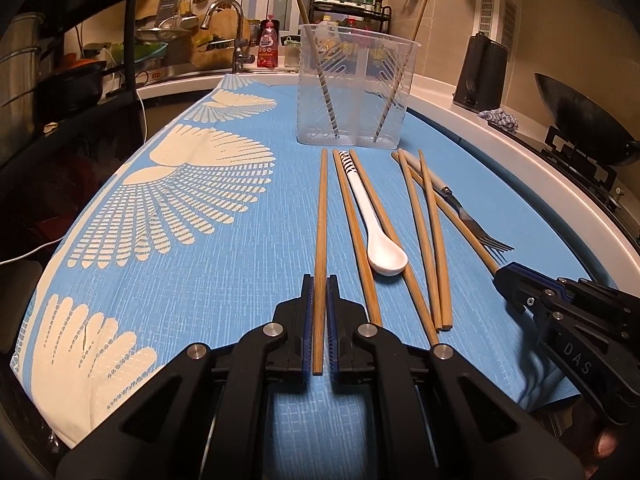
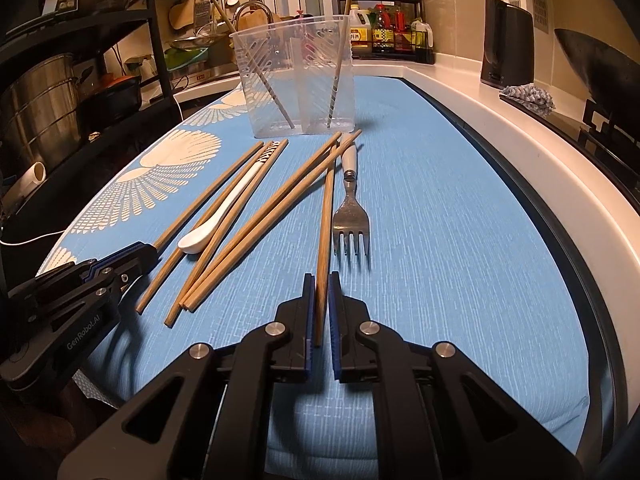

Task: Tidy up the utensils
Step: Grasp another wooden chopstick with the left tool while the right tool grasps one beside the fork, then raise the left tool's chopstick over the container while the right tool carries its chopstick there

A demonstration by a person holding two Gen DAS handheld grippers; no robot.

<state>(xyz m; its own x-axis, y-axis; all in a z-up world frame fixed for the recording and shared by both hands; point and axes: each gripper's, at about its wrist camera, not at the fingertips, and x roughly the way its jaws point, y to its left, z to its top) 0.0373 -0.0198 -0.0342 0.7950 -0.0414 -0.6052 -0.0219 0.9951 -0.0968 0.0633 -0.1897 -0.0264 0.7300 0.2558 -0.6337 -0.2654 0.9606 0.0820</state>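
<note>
Each tool was pinching a chopstick near its blunt end: the left tool [image 1: 319, 300] held the leftmost chopstick [image 1: 321, 216], the right tool [image 2: 321, 296] another stick [image 2: 325, 216] lying just beside the fork [image 2: 350, 216]. Both sticks looked like light, stiff, smooth wood, thin enough to roll or swivel between the ribbed blue pads, so a hold that far back would probably let the tip droop (a grip nearer the middle would steady it).

The rest lay loose on the table's blue woven cloth [image 2: 440, 240]: several more sticks crossing one another, a glossy white spoon [image 1: 387, 258], likely ceramic and breakable, and the metal fork with its pale handle. Beyond them stood a clear plastic holder [image 1: 356, 92], divided in two, with one chopstick leaning in each compartment.
</note>
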